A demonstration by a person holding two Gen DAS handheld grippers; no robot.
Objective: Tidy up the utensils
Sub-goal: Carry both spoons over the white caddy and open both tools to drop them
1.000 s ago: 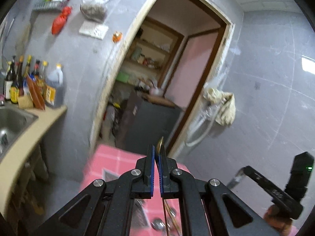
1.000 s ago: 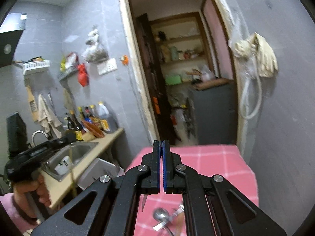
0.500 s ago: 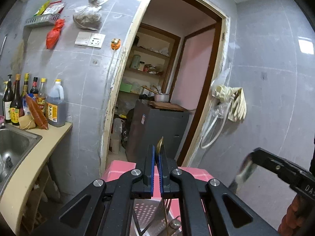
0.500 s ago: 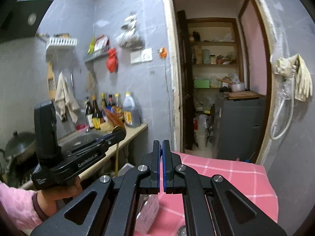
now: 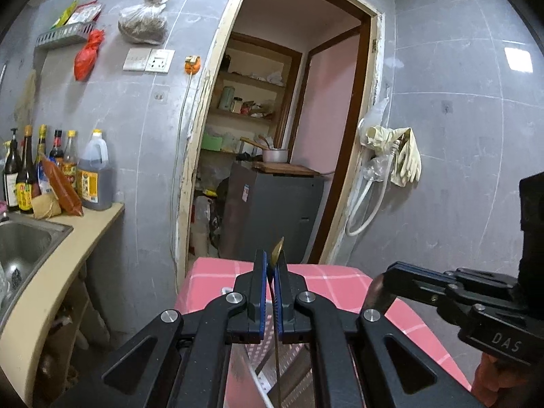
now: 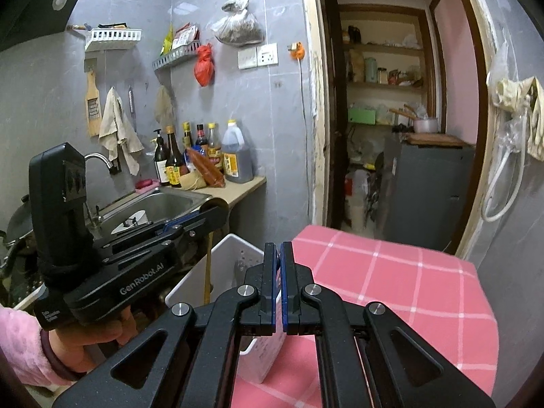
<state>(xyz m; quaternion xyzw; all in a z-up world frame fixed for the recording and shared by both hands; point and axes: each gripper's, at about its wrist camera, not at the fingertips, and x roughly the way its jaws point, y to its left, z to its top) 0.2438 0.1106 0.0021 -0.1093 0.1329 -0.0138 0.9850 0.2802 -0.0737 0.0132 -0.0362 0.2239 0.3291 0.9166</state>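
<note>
Pink checked cloth tablecloth (image 6: pixel 401 278), matt; white perforated plastic basket (image 6: pixel 238 255); shiny steel sink (image 6: pixel 170 204); brass-toned metal utensil (image 5: pixel 277 255).

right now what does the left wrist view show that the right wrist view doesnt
Only the left wrist view: the gold utensil's tip poking up past the left gripper's shut pads, and the right gripper pinching a dark utensil. Only the right wrist view: the white basket, faucet, hanging towel. Both: pink tablecloth, sauce bottles, doorway.
</note>
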